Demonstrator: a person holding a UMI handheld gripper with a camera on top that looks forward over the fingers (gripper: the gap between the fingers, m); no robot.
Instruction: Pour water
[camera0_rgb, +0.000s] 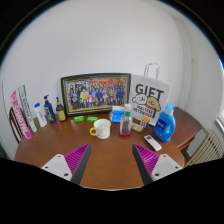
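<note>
On the wooden table, white mug beyond wide-open, empty tongs, blue bottle right.

A white mug, blue bottle and white "GIFT" bag on a brown table.

— Where's the white mug?
— Upright on the wooden table, beyond the fingers, open mouth up.
— And the water?
— A blue-capped clear bottle stands upright just beside the mug, apart from it.
</note>
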